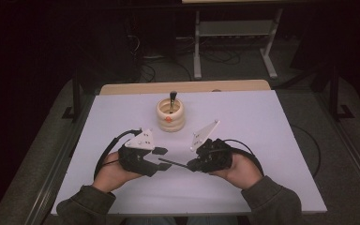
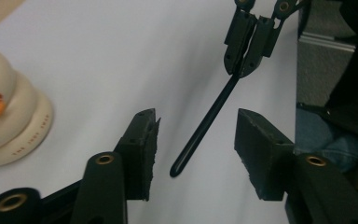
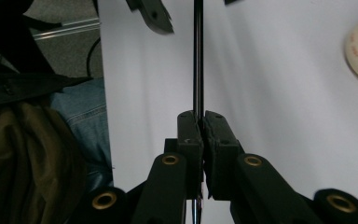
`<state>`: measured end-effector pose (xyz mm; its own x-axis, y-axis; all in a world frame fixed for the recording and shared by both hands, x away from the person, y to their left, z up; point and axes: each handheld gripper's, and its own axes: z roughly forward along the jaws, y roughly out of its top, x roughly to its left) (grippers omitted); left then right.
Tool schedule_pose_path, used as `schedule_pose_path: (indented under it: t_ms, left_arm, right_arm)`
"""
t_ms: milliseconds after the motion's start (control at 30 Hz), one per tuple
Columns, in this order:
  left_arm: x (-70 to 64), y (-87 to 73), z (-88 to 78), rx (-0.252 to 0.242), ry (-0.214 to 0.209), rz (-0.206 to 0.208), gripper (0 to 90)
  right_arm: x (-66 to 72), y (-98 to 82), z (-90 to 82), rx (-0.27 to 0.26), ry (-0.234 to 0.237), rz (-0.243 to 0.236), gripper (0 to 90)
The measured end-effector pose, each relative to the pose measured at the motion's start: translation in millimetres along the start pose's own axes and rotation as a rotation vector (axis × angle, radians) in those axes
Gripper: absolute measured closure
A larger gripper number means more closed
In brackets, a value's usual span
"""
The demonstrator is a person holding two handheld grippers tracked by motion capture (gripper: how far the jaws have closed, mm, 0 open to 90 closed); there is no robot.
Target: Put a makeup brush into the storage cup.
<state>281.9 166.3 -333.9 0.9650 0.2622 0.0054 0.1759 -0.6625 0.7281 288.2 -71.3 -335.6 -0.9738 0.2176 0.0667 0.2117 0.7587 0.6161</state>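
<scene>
The table [image 1: 262, 131] top looks smooth, matt white, with a pale wood edge at the frame's top. The cream holder [image 1: 171, 115] seems glazed, faintly glossy. The thin rod [image 2: 205, 126] is glossy black; the left gripper [image 2: 196, 144] pads look matt and rough-edged.

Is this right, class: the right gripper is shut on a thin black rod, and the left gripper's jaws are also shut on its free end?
Not quite. The right gripper is shut on the thin black rod, but the left gripper is open: the left gripper view shows its jaws apart, with the rod's free end between them, untouched.
</scene>
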Motion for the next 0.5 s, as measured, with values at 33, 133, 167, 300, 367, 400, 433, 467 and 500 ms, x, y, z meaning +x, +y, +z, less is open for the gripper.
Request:
schedule_pose_path:
  t_ms: [33, 133, 167, 300, 367, 400, 433, 467, 500]
  left_arm:
    - [-0.7, 0.0, 1.5, 0.008, -0.01, 0.003, 52.0]
    - [-1.7, 0.0, 5.1, 0.042, -0.043, 0.018, 56.2]
    - [-2.2, -0.2, 6.4, 0.049, -0.053, 0.019, 57.2]
    - [-3.4, -0.3, 9.8, 0.073, -0.082, 0.031, 62.2]
    - [-4.1, -0.1, 10.8, 0.081, -0.097, 0.034, 64.3]
    - [-4.1, 0.0, 11.0, 0.087, -0.103, 0.04, 65.4]
    - [-4.4, -0.3, 11.7, 0.087, -0.112, 0.041, 66.8]
    - [-4.6, -0.2, 11.9, 0.09, -0.116, 0.046, 68.6]
    - [-4.8, -0.3, 12.0, 0.092, -0.12, 0.046, 70.7]
  right_arm:
    - [0.6, 0.9, 0.9, 0.003, 0.011, -0.011, 85.1]
    - [2.8, 2.8, 3.2, 0.006, 0.028, -0.022, 85.1]
    - [3.3, 3.3, 3.6, 0.007, 0.031, -0.026, 85.1]
    - [5.5, 4.5, 4.6, 0.008, 0.047, -0.04, 85.1]
    - [6.4, 4.8, 5.1, 0.009, 0.05, -0.049, 85.1]
    - [6.7, 4.8, 5.0, 0.011, 0.053, -0.052, 85.1]
    - [7.0, 4.9, 4.9, 0.013, 0.054, -0.056, 85.1]
    - [7.3, 4.9, 5.1, 0.01, 0.054, -0.06, 85.1]
    - [7.4, 4.9, 5.2, 0.009, 0.059, -0.062, 85.1]
